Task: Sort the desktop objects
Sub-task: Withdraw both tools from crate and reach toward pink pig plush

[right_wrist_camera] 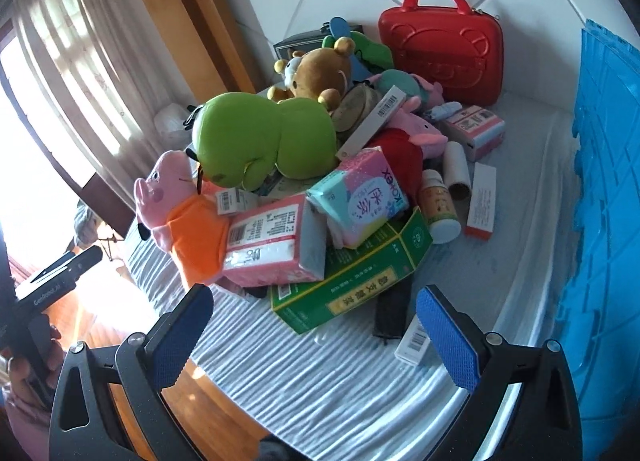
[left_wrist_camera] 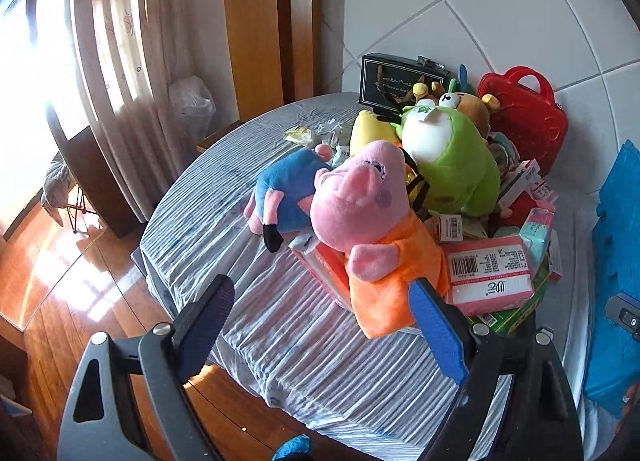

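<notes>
Both tongs, the left gripper (left_wrist_camera: 322, 315) and right gripper (right_wrist_camera: 314, 327), gape empty above the untouched heap of plush toys (right_wrist_camera: 260, 141) and boxes (right_wrist_camera: 352, 285), so sorting has barely begun.

wall (left_wrist_camera: 500, 1): white tile | floor (left_wrist_camera: 52, 261): wood (sunlit) | window (left_wrist_camera: 24, 73): bright | curtain (left_wrist_camera: 120, 41): beige
</notes>
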The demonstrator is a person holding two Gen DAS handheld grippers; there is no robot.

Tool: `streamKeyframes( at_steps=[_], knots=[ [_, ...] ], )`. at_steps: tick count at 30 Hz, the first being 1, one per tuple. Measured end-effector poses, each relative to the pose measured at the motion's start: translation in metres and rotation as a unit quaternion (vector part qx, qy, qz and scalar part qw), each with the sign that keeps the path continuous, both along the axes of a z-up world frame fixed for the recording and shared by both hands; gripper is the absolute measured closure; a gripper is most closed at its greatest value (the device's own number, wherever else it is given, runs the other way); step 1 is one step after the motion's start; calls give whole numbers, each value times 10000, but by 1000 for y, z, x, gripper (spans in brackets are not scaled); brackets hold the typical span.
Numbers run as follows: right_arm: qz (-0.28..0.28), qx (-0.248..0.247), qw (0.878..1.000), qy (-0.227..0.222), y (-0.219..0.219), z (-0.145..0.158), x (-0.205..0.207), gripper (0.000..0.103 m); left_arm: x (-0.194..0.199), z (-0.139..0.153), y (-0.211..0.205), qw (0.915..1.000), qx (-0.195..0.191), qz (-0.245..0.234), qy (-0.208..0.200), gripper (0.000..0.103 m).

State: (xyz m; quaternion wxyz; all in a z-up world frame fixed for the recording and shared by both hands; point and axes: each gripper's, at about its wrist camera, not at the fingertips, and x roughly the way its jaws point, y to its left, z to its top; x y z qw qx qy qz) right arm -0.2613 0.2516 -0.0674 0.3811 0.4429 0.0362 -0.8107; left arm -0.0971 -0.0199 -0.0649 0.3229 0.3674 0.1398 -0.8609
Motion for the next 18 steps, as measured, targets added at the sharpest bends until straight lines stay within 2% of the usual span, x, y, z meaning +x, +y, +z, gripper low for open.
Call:
streamKeyframes(
  at_steps=[5, 9, 15, 18],
  knots=[
    [-232, -6, 9997, 25, -24, -2, 7, 0, -22, 1, -30, 9991, -70, -424, 27, 13],
    [-655, 9, 9978, 32, -51, -9, 18, 0, -56, -4, -54, 9924, -81, -1225, 34, 13],
    [-1507, -65, 9877, -415, -94, -34, 44, 0, -108, -24, -79, 9648, -22, -2618, -234, 13],
    [-1810, -91, 9811, -677, -114, -49, 56, 0, -114, -43, -91, 9524, 59, -3001, -522, 13]
  ],
)
